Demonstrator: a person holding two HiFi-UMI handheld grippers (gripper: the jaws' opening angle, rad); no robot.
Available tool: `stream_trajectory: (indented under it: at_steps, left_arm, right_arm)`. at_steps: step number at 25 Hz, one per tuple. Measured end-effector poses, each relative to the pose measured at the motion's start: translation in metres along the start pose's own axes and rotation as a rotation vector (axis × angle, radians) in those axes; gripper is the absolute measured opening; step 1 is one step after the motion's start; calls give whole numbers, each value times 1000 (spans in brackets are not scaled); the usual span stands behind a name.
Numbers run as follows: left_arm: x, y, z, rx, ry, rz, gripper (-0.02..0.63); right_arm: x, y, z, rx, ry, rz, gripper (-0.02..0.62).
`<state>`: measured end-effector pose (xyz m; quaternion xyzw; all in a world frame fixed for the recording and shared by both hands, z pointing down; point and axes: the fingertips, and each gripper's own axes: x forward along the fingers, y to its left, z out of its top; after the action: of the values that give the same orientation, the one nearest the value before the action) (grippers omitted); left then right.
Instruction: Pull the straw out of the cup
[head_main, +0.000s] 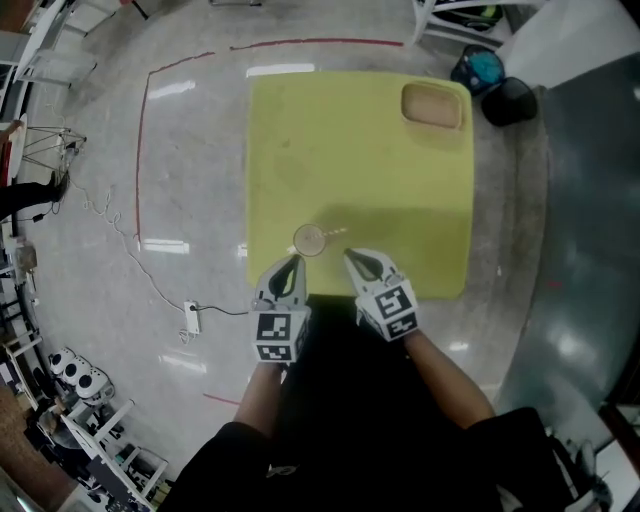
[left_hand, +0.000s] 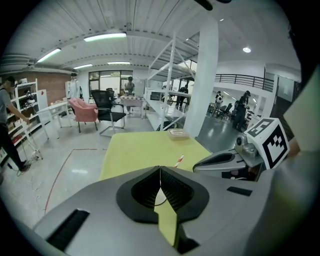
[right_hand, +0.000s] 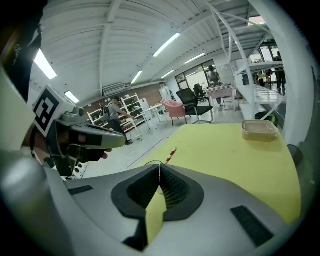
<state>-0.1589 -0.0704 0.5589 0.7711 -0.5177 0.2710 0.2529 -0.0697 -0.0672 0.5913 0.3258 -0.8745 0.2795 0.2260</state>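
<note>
A clear cup (head_main: 309, 240) stands near the front edge of the yellow-green table (head_main: 380, 170). Its red-and-white straw (head_main: 335, 233) leans out to the right. My left gripper (head_main: 293, 262) is just short of the cup on its near left and is shut, with nothing held. My right gripper (head_main: 350, 257) sits at the cup's near right, shut and empty, its tips close to the straw's end. In the left gripper view the straw (left_hand: 179, 161) pokes up above the closed jaws, which hide most of the cup. In the right gripper view the straw (right_hand: 171, 154) rises just beyond the closed tips.
A shallow beige tray (head_main: 433, 105) rests at the table's far right corner. On the floor to the left lie a white power strip (head_main: 191, 318) and its cable. Bags (head_main: 495, 85) lie beyond the table's far right corner. People and shelving stand far off in the room.
</note>
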Motion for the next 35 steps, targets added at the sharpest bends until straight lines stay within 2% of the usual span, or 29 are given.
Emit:
stream_trajectory:
  at_steps: [12,23,24,27,35]
  left_arm:
    - [41,11,8,91,62,-102,43]
    - [55,14,10,119,85,-136,44]
    - [56,15,11,117,87,-136,44]
    - [57,19,13,115,88,-135,44]
    - [54,28,7,106,93,-125,44]
  right_arm:
    - [18,-18,-5,87,-17,-84,18]
    - [33,-20,-5,107,-42,-78,20]
    - [34,-20,-5,110,-41,-73,27]
    - [40,-20,-6,120,-31,-57,109]
    - [55,-18,-10,153,-27,-44,123]
